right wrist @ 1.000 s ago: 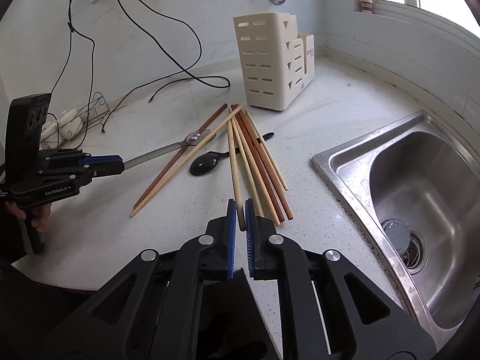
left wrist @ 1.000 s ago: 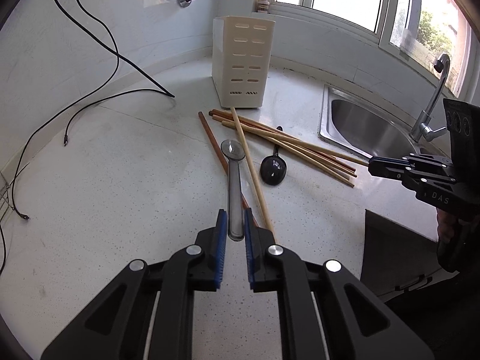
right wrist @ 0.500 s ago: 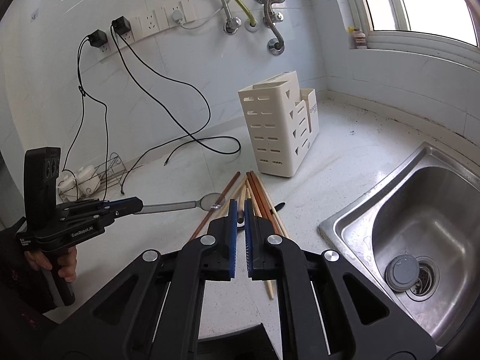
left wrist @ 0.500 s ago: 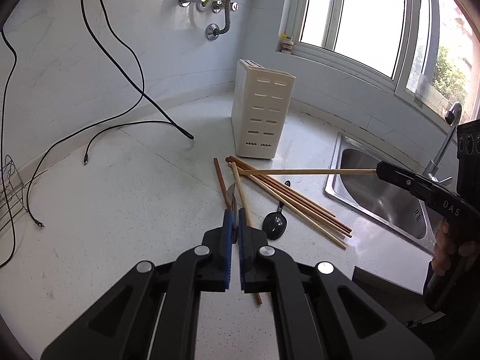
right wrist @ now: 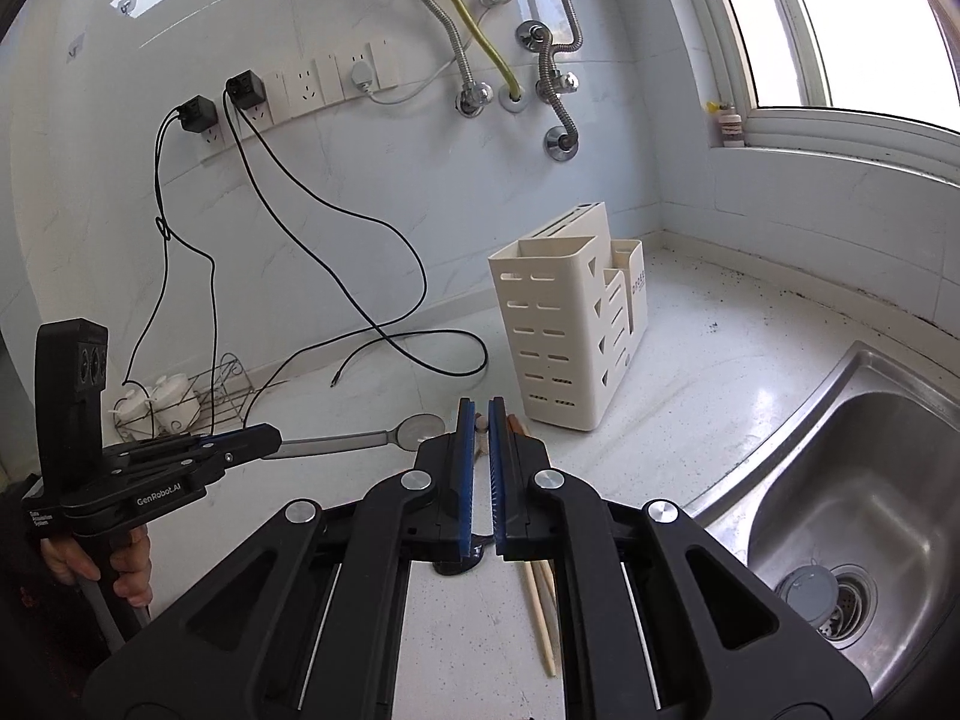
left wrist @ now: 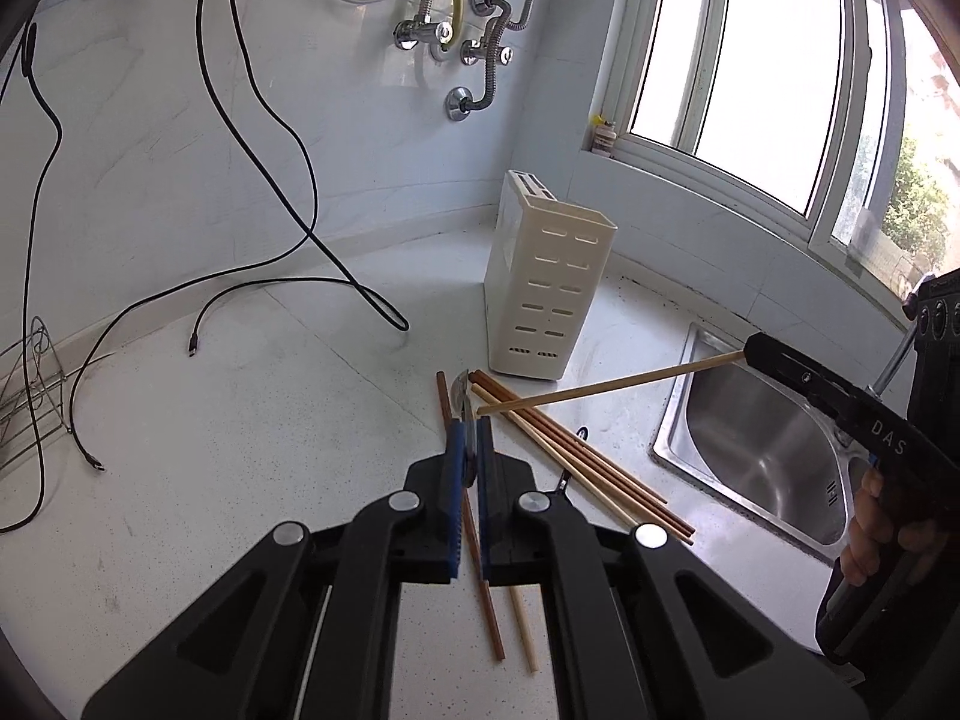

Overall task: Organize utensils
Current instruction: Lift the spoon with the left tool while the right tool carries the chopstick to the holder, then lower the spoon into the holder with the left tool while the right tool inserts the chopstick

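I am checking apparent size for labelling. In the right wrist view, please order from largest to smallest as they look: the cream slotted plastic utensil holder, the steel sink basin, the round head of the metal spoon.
1. Steel sink basin, although the frame cuts it off.
2. Cream slotted plastic utensil holder.
3. Round head of the metal spoon, clearly the smallest.

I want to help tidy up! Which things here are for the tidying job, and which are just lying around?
For the job: metal spoon, light chopstick, chopstick pile, black spoon, cream holder.

Just lying around: black cables, wire rack, sink, little jar.
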`<action>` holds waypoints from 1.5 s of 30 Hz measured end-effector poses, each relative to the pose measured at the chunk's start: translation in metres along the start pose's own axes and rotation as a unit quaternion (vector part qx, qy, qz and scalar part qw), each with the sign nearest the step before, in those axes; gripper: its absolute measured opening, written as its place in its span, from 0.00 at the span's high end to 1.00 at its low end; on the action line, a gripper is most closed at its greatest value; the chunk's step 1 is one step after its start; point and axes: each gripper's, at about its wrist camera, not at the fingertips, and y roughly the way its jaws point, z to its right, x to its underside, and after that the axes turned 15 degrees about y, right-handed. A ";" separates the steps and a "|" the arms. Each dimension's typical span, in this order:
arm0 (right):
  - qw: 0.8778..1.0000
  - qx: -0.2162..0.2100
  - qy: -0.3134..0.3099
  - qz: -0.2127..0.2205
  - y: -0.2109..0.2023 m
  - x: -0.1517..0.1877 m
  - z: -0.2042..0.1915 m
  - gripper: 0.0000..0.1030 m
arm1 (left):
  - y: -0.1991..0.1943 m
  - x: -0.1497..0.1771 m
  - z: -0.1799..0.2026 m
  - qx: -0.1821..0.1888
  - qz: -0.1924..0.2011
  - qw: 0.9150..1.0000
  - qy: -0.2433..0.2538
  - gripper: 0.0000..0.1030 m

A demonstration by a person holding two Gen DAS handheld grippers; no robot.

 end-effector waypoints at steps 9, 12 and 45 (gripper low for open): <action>0.999 0.006 -0.023 0.044 0.001 -0.039 -0.018 0.96 | -0.008 -0.032 -0.005 0.002 0.019 1.000 0.013 0.97; 0.998 0.016 -0.031 0.058 0.002 -0.052 -0.025 0.96 | -0.011 -0.042 -0.008 0.006 0.027 0.999 0.023 0.97; 0.978 -0.046 -0.081 0.187 0.003 -0.225 -0.047 0.96 | 0.021 -0.186 -0.003 0.078 -0.023 0.995 0.064 0.97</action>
